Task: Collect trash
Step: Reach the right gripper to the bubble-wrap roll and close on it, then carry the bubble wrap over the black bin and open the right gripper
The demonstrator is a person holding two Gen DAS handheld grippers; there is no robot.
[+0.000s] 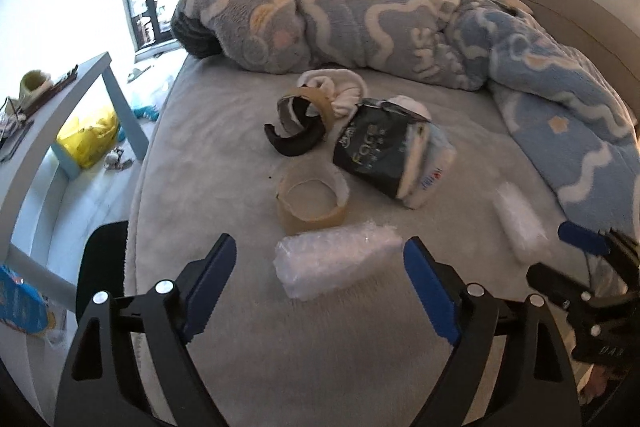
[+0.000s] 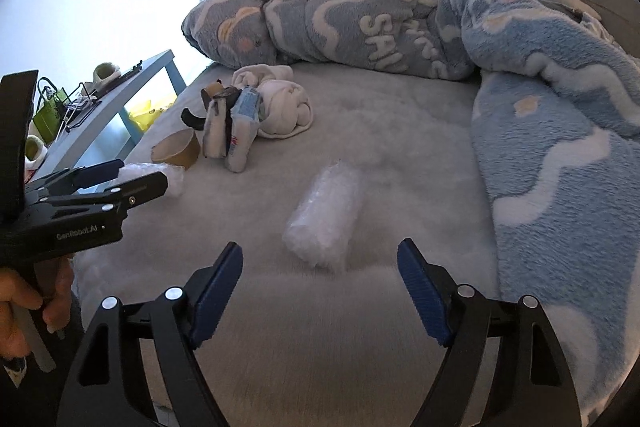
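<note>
- The bed (image 1: 248,367) fills both views, covered by a grey plush sheet with scraps scattered on it.
- A blue-and-white fleece blanket (image 1: 400,27) lies bunched along the far side and down the right edge of the bed.
- A pale blue side table (image 1: 100,87) stands to the left of the bed, with a yellow bag (image 1: 90,137) under it.
- The left gripper (image 1: 320,291) hangs above the sheet with its blue pads wide apart – nothing between them; a roll of bubble wrap (image 1: 336,261) lies on the sheet just beyond its fingertips.
- The right gripper (image 2: 320,291) is likewise spread wide and empty, with a second bubble-wrap roll (image 2: 326,217) lying just ahead of it.
- Mid-bed, a dark crumpled tissue pack (image 1: 384,151) rests against a balled white cloth (image 1: 344,87).
- A near-empty tape roll (image 1: 312,199) sits between the pack and the nearer bubble wrap – another tape ring (image 1: 308,103) and a black curved band (image 1: 292,143) lie just behind it.
</note>
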